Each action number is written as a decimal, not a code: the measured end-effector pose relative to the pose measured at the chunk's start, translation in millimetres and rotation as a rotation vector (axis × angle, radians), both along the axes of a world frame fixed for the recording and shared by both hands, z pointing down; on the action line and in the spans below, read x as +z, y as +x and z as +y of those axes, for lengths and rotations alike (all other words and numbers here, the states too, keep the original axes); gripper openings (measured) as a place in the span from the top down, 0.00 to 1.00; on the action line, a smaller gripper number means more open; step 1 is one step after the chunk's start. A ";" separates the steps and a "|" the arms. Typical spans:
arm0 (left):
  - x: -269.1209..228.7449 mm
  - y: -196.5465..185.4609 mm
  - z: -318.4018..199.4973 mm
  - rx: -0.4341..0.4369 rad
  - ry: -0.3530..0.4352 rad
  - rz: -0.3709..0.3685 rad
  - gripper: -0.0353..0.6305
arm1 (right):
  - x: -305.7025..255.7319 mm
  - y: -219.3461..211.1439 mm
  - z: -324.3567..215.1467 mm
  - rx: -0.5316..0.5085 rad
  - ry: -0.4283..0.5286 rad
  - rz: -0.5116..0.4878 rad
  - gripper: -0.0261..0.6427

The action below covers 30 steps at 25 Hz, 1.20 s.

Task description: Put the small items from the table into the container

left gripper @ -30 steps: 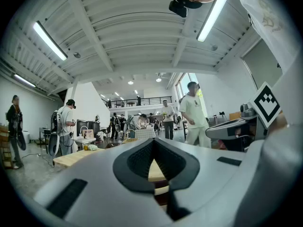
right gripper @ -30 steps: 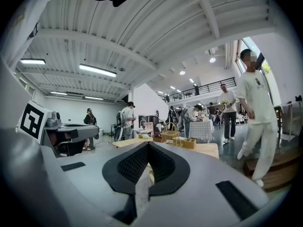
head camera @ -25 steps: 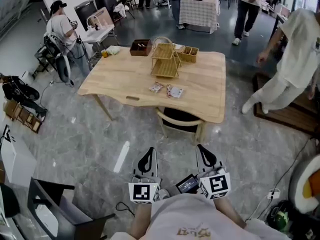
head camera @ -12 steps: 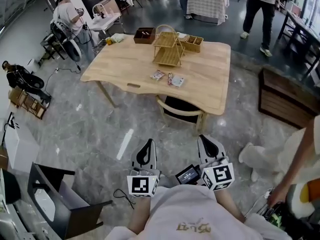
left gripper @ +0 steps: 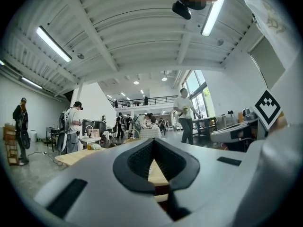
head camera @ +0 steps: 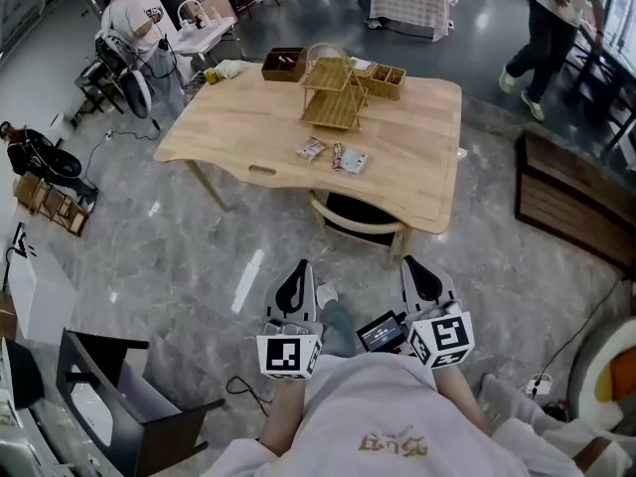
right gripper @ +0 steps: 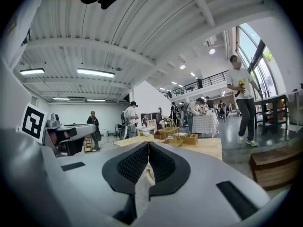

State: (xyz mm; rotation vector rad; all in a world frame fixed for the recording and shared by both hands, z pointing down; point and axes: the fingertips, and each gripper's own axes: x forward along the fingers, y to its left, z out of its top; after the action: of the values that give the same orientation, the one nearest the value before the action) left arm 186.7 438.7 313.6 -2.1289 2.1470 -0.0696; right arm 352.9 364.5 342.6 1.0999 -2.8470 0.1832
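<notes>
- Moved a little nearer to the wooden table [head camera: 248, 127] than a second ago, with both grippers pushed a bit forward too.
- Gone from the right side now: the person in white who was bending there before.
- Left gripper [head camera: 298, 271] low in the head view, held out level over the grey floor, well short of the table.
- Jaws pressed together at the tips, with nothing held between them.
- Right gripper [head camera: 417, 266] just beside it, also over the floor and well away from the table.
- Jaws squeezed tight together, also with nothing between them.
- Small packets [head camera: 343, 157] lying flat near the middle of the table, a little toward the near edge, close to each other.
- Not touched by either gripper.
- Wicker basket stand [head camera: 333, 92] standing upright behind the packets, near but not touching them.
- Light wooden box [head camera: 385, 80] just to the right of the stand, at the far edge of the table.
- Dark brown box [head camera: 282, 64] to the left of the stand, also at the far edge.
- Round chair [head camera: 356, 235] tucked under the near side of the table, between the grippers and the packets.
- Black chair [head camera: 104, 400] down in the left corner of the head view.
- Person in dark trousers [head camera: 545, 18] walking at the top right, far from the table.
- Another person [head camera: 124, 8] standing at the top left, beside a small white table.
</notes>
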 end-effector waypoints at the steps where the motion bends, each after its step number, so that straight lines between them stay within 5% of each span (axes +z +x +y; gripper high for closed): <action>1: 0.7 -4.9 -8.9 0.001 0.005 0.003 0.96 | 0.9 -4.7 -8.3 0.002 0.000 0.003 0.93; 13: -1.4 -118.6 -153.6 0.047 0.017 0.009 0.96 | 5.2 -128.5 -143.8 0.031 -0.013 0.040 0.93; 20: 0.7 -194.5 -218.4 0.051 -0.059 0.041 0.96 | 26.0 -206.3 -207.7 0.038 -0.053 0.077 0.93; 30: -2.4 -234.3 -281.2 0.042 -0.035 0.114 0.96 | 24.7 -239.7 -259.3 0.033 -0.061 0.073 0.93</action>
State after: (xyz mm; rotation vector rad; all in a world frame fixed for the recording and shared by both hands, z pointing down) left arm -47.6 157.5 311.2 -2.2477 2.1762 0.0181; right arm 113.2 105.2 367.3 1.1181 -2.7413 0.2262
